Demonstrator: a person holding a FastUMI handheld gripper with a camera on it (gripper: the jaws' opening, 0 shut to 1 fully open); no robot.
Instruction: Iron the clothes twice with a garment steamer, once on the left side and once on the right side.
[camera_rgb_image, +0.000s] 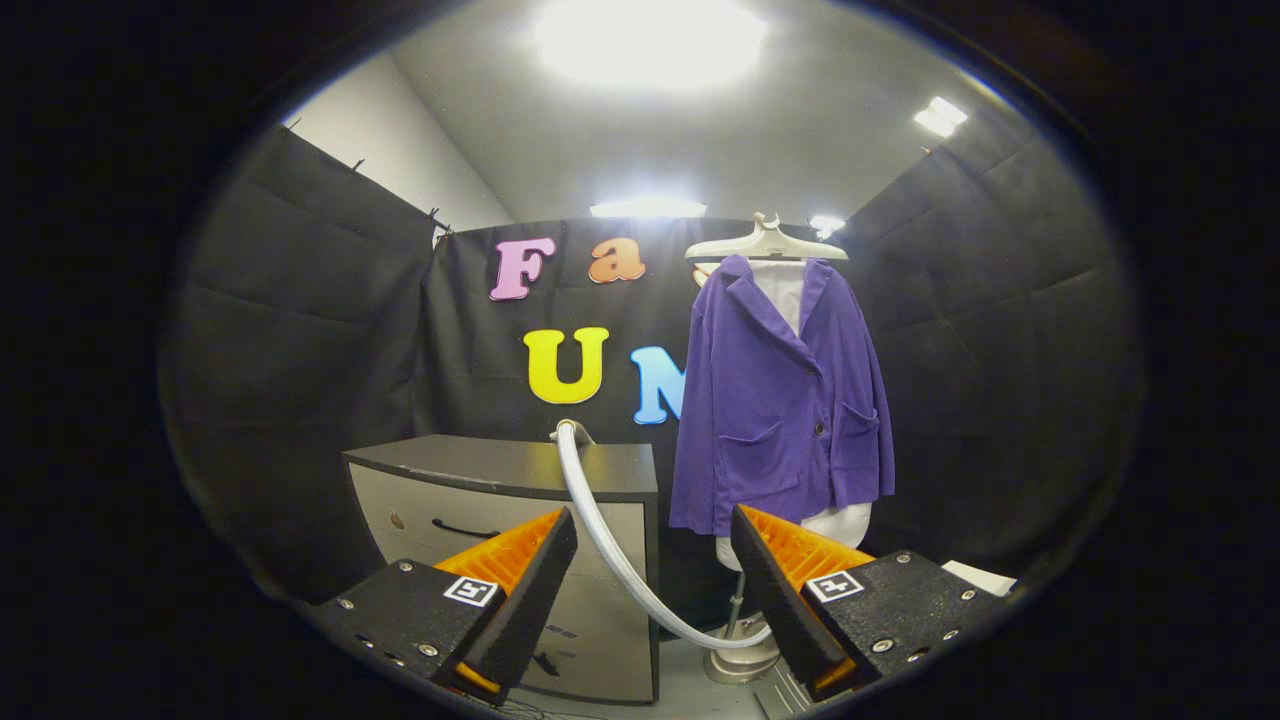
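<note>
Black-draped booth, steaming not yet begun: purple jacket (783, 395) on mannequin hanger beside grey cabinet (520, 560), steamer hose (610, 545) arcing off cabinet's top edge; gripper (655, 580) jaws wide apart, empty; both passes remaining.

Ceiling lamps (650, 40) glare overhead — booth dim, edges warped.

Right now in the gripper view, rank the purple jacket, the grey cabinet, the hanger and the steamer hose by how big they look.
1. Grey cabinet and purple jacket: similar, too close to rank.
2. Steamer hose: long, thin.
3. Hanger: smallest.
The tool is open, holding nothing.
</note>
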